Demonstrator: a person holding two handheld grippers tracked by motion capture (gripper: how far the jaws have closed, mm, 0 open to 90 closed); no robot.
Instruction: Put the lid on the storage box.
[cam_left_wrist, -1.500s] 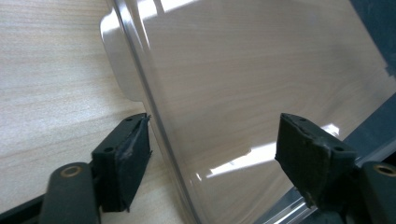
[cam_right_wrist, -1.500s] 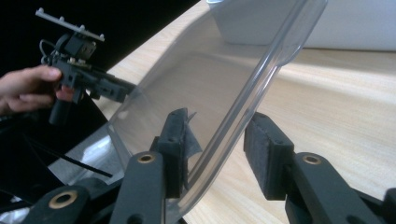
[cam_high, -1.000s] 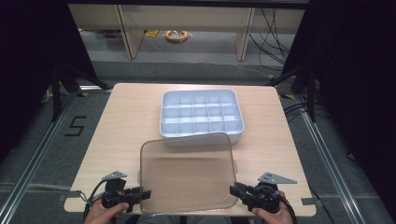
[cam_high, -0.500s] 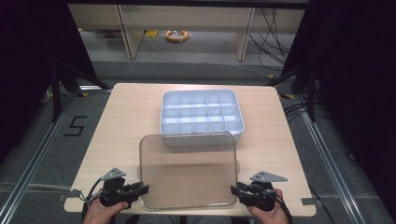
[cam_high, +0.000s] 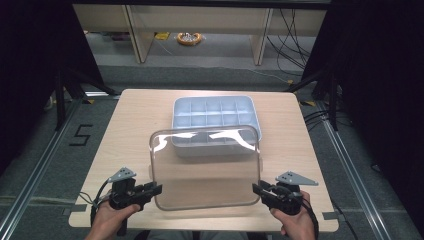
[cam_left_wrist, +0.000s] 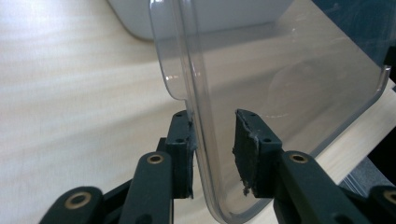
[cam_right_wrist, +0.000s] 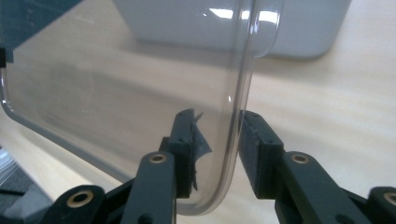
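Observation:
A clear plastic lid (cam_high: 205, 165) hangs tilted above the table, its far edge raised and overlapping the front of a pale compartmented box (cam_high: 215, 112). My left gripper (cam_high: 157, 189) is shut on the lid's near-left edge, and its jaws have just been closing on that rim. In the left gripper view the lid (cam_left_wrist: 280, 79) runs up between the pads of the left gripper (cam_left_wrist: 212, 140). My right gripper (cam_high: 256, 188) is shut on the near-right edge. In the right gripper view the lid's curved rim (cam_right_wrist: 116, 93) sits between the right gripper (cam_right_wrist: 217, 135) pads.
The wooden table (cam_high: 135, 125) carries the box at its middle back. Both hands sit at the table's near edge. Dark curtains flank the table, and cables lie on the floor to the right.
Both grippers have risen with the lid. It has left the tabletop and tipped up, so its far edge now covers the box's front wall.

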